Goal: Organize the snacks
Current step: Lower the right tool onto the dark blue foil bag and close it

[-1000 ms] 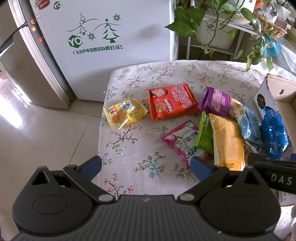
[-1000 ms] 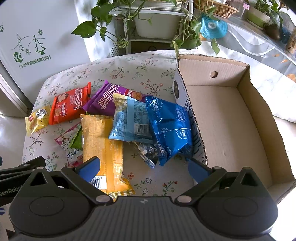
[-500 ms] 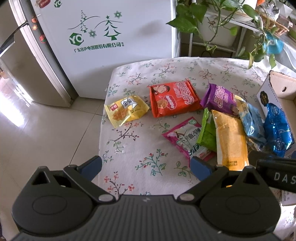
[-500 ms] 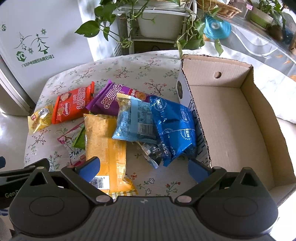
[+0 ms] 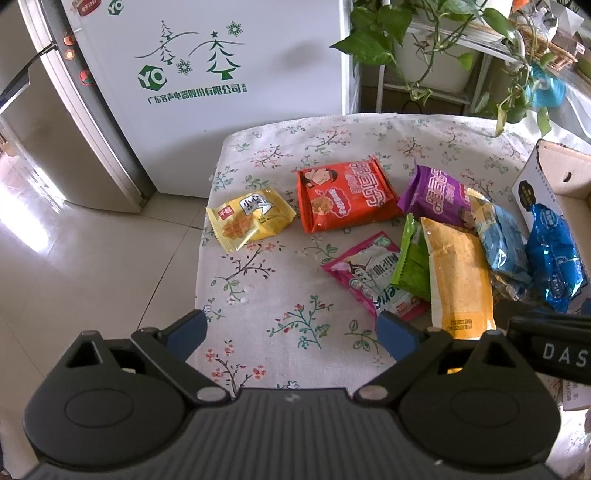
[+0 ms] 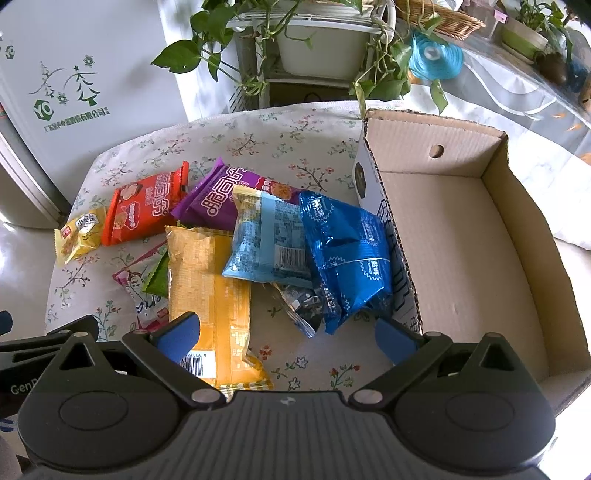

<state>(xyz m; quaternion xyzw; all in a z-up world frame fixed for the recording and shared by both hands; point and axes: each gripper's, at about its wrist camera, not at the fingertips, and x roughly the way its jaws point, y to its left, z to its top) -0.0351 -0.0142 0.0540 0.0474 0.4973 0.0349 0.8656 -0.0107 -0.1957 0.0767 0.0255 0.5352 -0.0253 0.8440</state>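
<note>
A small table draped in a white cloth printed with floral sprigs [image 5: 295, 321] carries a scatter of crinkly foil snack packets and, at its right edge, an open corrugated cardboard box [image 6: 461, 236] with plain brown inner walls, a round finger hole in its far wall and a white printed outer side. The left gripper [image 5: 291, 328], black plastic with blue pads, hovers above the near part of the cloth with its jaws spread wide and nothing between them; the right gripper [image 6: 288, 338], of the same build, hangs above the near edge of the pile, likewise wide open and holding nothing. Farthest left lies a small glossy yellow pillow packet [image 5: 251, 218], apart from the rest, then a larger flat red-orange packet [image 5: 347, 197] just beside it. A purple packet [image 6: 218, 199] lies behind the heap, its right end tucked under a pale blue packet with a yellow crimped end [image 6: 269, 236]. A shiny deep-blue foil bag [image 6: 343, 251], puffed and creased, leans against the box's white outer wall. A long matte orange-yellow packet [image 6: 207, 295] with a barcode at its near end overlaps a green packet [image 5: 413, 258], which in turn lies on a pink-and-white packet [image 5: 369, 273]. A small crumpled silvery wrapper [image 6: 303, 302] pokes out under the two blue ones. Behind the table stand a white cabinet with green tree graphics [image 5: 207, 74] and a trailing leafy pot plant [image 6: 295, 33].
</note>
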